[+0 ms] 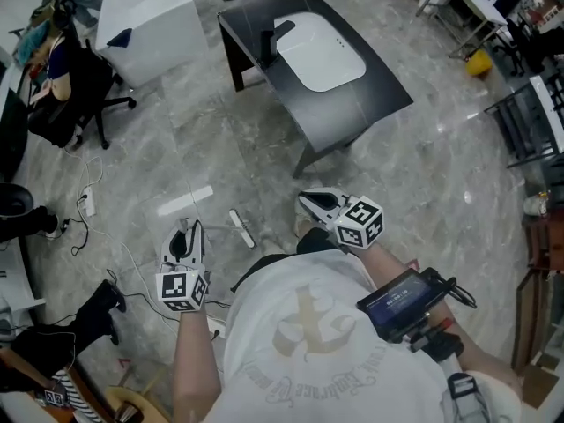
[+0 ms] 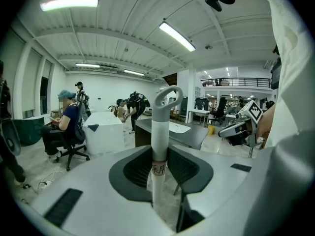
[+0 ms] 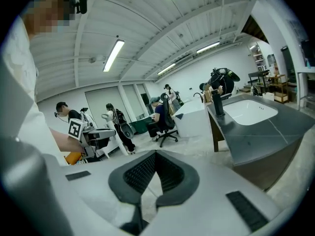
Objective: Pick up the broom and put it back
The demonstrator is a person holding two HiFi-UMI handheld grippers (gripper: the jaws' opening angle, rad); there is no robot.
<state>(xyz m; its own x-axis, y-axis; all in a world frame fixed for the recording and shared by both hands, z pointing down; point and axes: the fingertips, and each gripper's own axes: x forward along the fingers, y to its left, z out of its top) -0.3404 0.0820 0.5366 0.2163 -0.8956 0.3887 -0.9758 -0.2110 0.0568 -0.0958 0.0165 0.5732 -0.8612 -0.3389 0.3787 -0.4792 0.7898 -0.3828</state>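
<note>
The broom's white handle (image 2: pixel 159 132), with a grey hanging loop at its top, stands upright between the jaws of my left gripper (image 2: pixel 160 157), which is shut on it. From the head view, the left gripper (image 1: pixel 187 230) is at the lower left. The thin handle slants from it down to the white broom head (image 1: pixel 241 228) on the marble floor. My right gripper (image 1: pixel 306 200) hovers to the right of the broom head, apart from it. Its jaws (image 3: pixel 155 156) meet at the tips with nothing between them.
A black table with a white sink (image 1: pixel 319 53) stands ahead, and a white cabinet (image 1: pixel 145 16) is to its left. An office chair with a seated person (image 1: pixel 69 85) and loose cables (image 1: pixel 88 203) are at the left. A white strip (image 1: pixel 185 201) lies on the floor.
</note>
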